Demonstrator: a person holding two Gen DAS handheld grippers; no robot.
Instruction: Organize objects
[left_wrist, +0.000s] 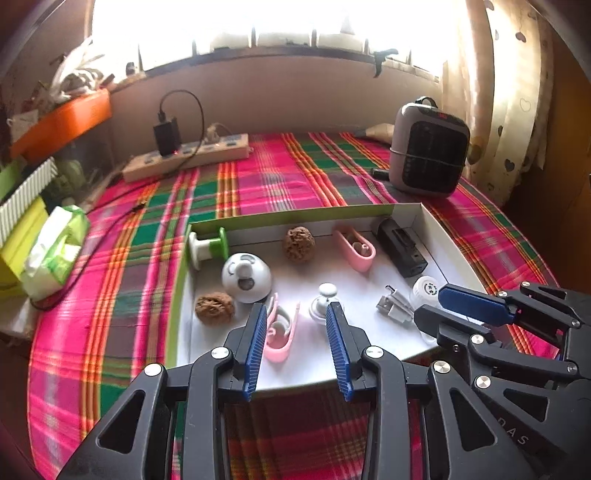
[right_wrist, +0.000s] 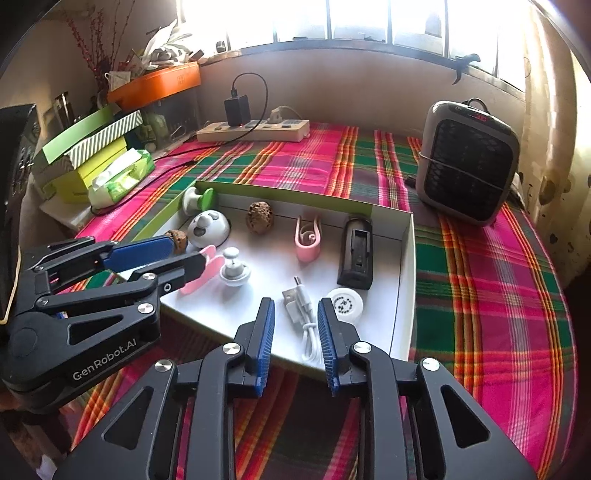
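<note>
A shallow white box on the plaid cloth holds several small items. My right gripper stands open over the box's near edge, with a white USB cable lying loose between its fingers and a white round disc just to the right. My left gripper is open above a pink clip and a white knob, touching neither. Further in lie two walnuts, a white dome, a green spool, another pink clip and a black device.
A grey heater stands at the back right. A power strip with a black charger lies along the far wall. A tissue pack and stacked green boxes sit at the left, and a curtain hangs at the right.
</note>
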